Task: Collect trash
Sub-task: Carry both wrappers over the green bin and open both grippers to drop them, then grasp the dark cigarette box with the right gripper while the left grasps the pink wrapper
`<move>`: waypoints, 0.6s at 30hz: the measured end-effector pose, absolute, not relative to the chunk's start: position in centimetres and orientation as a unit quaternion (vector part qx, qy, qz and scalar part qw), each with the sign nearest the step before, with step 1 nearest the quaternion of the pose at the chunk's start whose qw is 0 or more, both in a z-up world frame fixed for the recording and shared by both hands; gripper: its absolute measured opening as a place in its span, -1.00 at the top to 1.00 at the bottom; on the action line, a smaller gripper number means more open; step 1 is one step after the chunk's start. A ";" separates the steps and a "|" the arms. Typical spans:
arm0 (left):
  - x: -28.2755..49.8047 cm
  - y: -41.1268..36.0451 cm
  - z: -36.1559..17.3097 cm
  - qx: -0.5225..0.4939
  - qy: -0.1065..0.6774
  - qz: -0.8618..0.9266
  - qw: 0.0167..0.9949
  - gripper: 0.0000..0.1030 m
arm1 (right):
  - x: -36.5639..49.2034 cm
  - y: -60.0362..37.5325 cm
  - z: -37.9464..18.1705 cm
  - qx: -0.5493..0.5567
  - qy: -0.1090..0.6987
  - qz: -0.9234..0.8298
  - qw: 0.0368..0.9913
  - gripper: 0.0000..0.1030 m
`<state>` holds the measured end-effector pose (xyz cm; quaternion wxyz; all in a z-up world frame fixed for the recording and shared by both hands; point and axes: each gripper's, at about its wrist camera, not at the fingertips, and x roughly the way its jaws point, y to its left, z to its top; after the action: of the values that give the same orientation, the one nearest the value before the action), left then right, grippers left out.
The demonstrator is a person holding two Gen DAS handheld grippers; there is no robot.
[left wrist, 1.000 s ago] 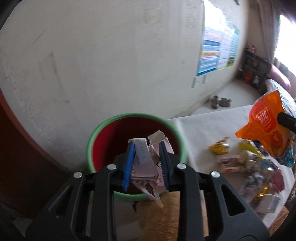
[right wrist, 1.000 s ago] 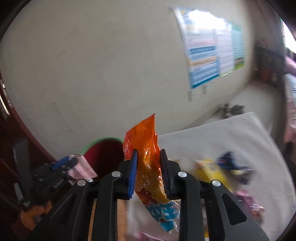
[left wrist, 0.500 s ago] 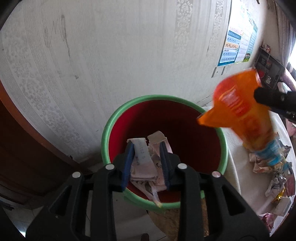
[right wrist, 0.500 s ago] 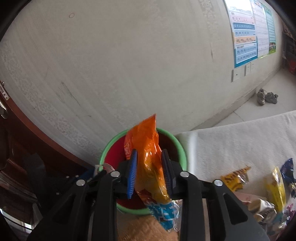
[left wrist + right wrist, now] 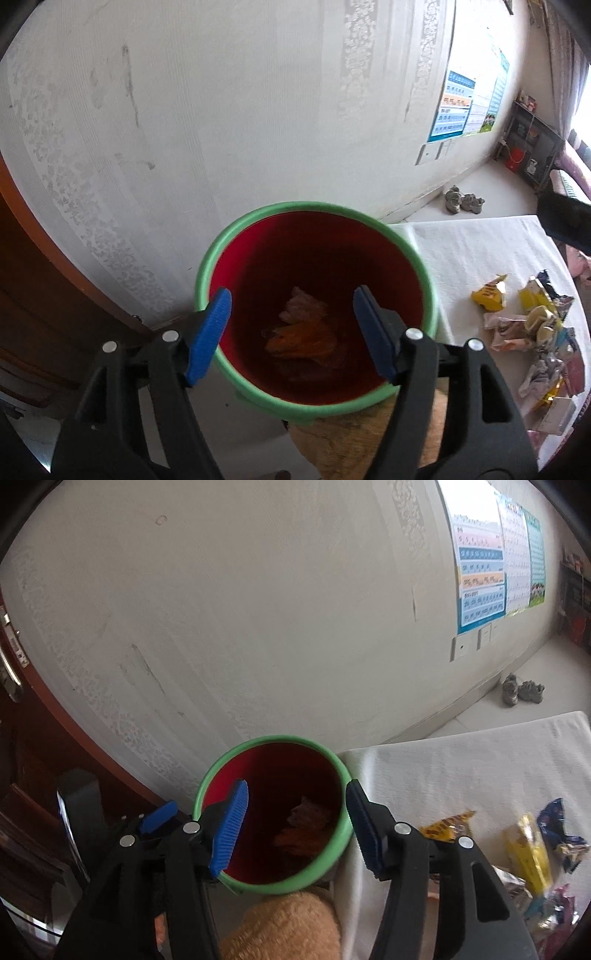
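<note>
A red bin with a green rim (image 5: pixel 236 236) (image 5: pixel 332 760) stands beside the white-clothed table. Both grippers hang above its mouth. My left gripper (image 5: pixel 291 332) has its jaws opening, with nothing between the blue pads. My right gripper (image 5: pixel 297 823) is opening too, and its jaws are empty. Down in the bin lie the orange snack bag (image 5: pixel 299 341) (image 5: pixel 303 834) and the pale crumpled wrappers (image 5: pixel 301 306). More wrappers (image 5: pixel 532 325) (image 5: pixel 532 849) lie in a heap on the table (image 5: pixel 480 251) (image 5: pixel 461 768) at the right. In the right wrist view the left gripper's blue pad (image 5: pixel 159 816) shows at the bin's left.
A patterned wall rises right behind the bin, with posters (image 5: pixel 495 554) on it. A dark wooden door (image 5: pixel 33 288) stands at the left. A tan cloth-covered thing (image 5: pixel 288 930) lies below the bin's near edge. A pair of shoes (image 5: pixel 463 199) sits on the floor by the wall.
Both grippers moved over the bin and opened. The pale wrappers left the left jaws and the orange bag left the right jaws; both now lie in the bin.
</note>
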<state>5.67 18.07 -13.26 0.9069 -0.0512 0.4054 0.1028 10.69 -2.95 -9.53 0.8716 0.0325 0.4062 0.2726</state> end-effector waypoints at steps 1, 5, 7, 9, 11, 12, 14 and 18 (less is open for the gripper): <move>5.7 17.7 -13.0 -0.051 0.404 0.100 0.908 -0.30 | 10.1 -3.6 -9.1 0.029 0.400 0.269 0.875 -0.17; 5.1 15.6 -11.9 -0.051 0.394 0.085 0.914 -0.36 | 8.4 -6.0 -8.1 0.027 0.384 0.257 0.886 -0.22; 4.7 14.2 -11.5 -0.046 0.394 0.074 0.915 -0.36 | 7.3 -7.6 -8.0 0.020 0.379 0.243 0.893 -0.23; 4.2 13.0 -11.4 -0.039 0.396 0.066 0.915 -0.36 | 6.4 -9.1 -8.2 0.013 0.379 0.229 0.896 -0.23; 3.3 11.9 -11.2 -0.035 0.400 0.058 0.914 -0.37 | 5.3 -10.9 -8.7 0.007 0.385 0.212 0.898 -0.23; 2.7 11.4 -11.2 -0.036 0.402 0.058 0.913 -0.38 | 4.6 -11.9 -9.1 0.008 0.391 0.206 0.897 -0.23; 1.5 10.8 -11.1 -0.047 0.404 0.063 0.911 -0.38 | 3.4 -13.3 -9.8 0.011 0.403 0.202 0.892 -0.23; -0.3 9.1 -11.5 -0.045 0.422 0.045 0.904 -0.41 | 0.0 -14.7 -12.2 -0.013 0.441 0.213 0.872 -0.23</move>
<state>-0.25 9.05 -11.49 0.9044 -0.0447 0.4219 0.0451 0.02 -14.70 -12.21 0.8718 -0.0131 0.4412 0.2125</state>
